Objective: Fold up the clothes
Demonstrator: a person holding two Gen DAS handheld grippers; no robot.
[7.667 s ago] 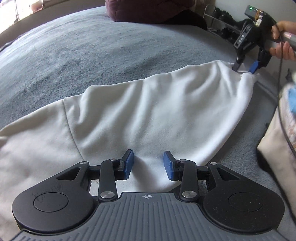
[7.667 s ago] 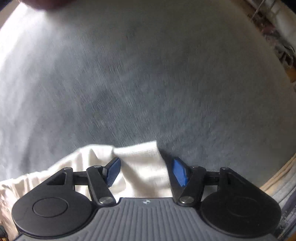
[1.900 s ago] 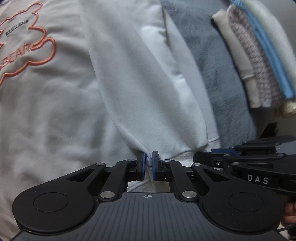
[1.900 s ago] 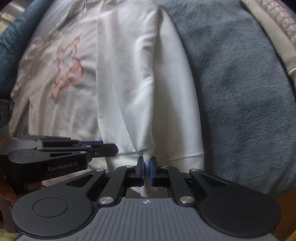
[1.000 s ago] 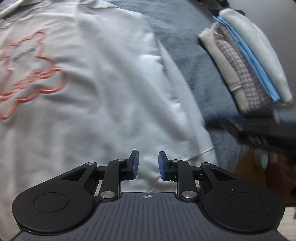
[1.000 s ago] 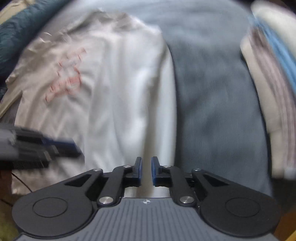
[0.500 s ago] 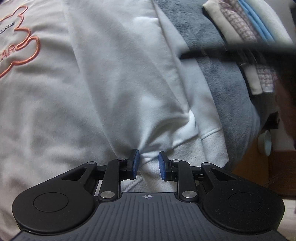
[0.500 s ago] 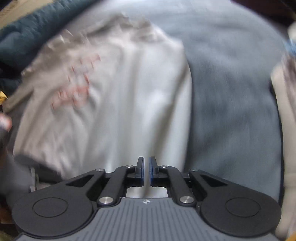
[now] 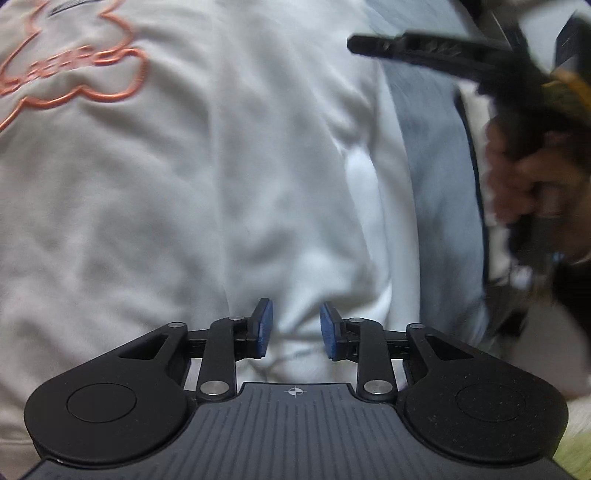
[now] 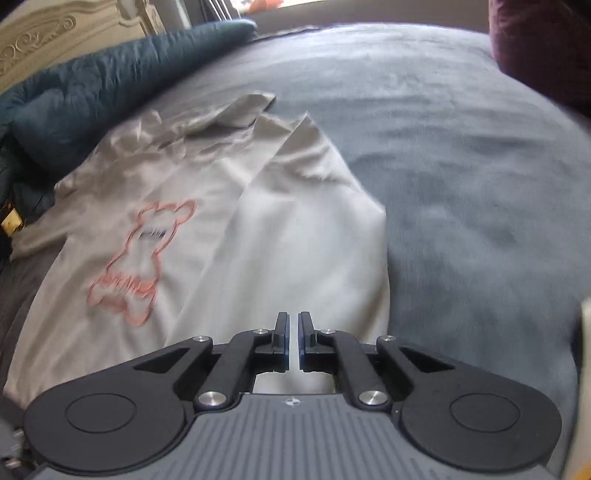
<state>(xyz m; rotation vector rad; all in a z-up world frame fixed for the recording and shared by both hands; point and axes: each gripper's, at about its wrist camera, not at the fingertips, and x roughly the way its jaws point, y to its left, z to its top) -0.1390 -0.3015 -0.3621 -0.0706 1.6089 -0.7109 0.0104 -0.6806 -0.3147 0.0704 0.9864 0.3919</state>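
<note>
A white sweatshirt (image 9: 207, 192) with an orange bear outline (image 9: 74, 74) lies flat on the bed and fills the left wrist view. My left gripper (image 9: 295, 328) hovers just over its lower edge; its jaws are opening, and the cloth lies under the blue pads (image 9: 263, 326) without being pinched. My right gripper (image 10: 291, 339) is shut with nothing between its pads, low over the folded right side of the sweatshirt (image 10: 295, 240). In the left wrist view the right gripper (image 9: 360, 41) crosses the upper right, held by a hand (image 9: 524, 184).
A grey blanket (image 10: 461, 184) covers the bed to the right of the garment. A dark teal quilt (image 10: 92, 85) is bunched along the far left below a cream headboard (image 10: 55, 26). A maroon cushion (image 10: 535, 44) sits at the far right corner.
The right gripper shut empty and swept along the sweatshirt, so more of the far bed shows. The left gripper sank towards the hem, rolled, and its jaws widened off the bunched cloth.
</note>
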